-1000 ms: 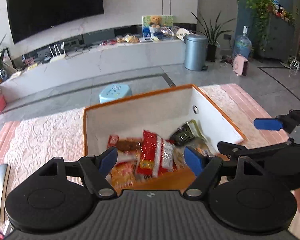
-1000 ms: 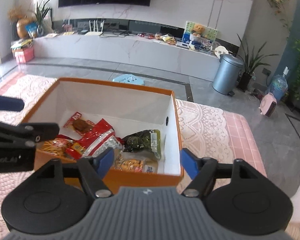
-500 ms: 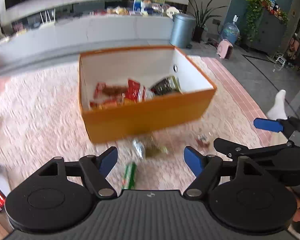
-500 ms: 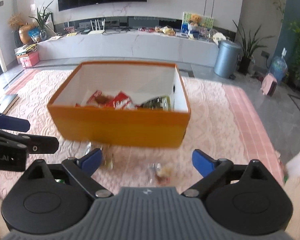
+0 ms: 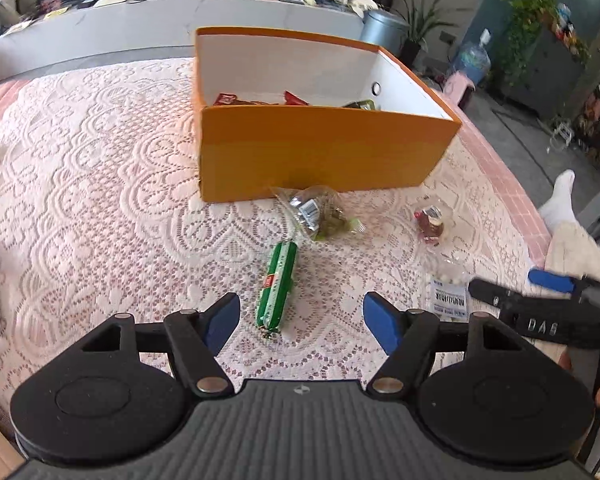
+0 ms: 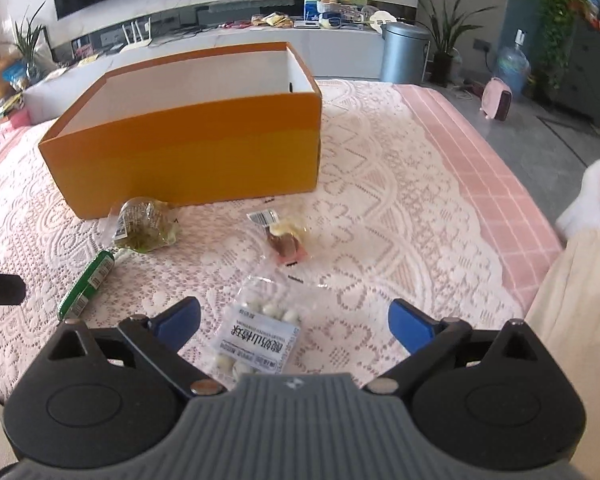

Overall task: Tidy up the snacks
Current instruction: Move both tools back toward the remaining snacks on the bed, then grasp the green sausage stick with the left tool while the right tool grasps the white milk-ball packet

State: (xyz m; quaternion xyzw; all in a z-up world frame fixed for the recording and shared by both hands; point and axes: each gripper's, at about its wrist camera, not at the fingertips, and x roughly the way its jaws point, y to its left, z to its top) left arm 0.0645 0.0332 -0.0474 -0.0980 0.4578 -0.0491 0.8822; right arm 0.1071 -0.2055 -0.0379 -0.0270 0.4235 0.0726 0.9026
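Both grippers tilt steeply down over the lace-covered worktop, side by side. The left gripper has its jaws wide but closing, with the green stick-shaped snack pack lying lengthwise on the lace in the gap between the blue pads, untouched by either. The right gripper hangs with jaws spread wide apart, and the clear bag of white candy balls lies flat on the lace between them, no pad on it; in the left view that gripper shows at the right edge, held by a hand of which only fingertips show. Ahead sits the orange box, its white inside holding red and dark wrappers that peek over the near wall. Just in front of the box lies a crumpled clear bag with greenish contents, and to its right a small clear pack with something brown. A socked foot and a cream trouser leg rest at the right edge.
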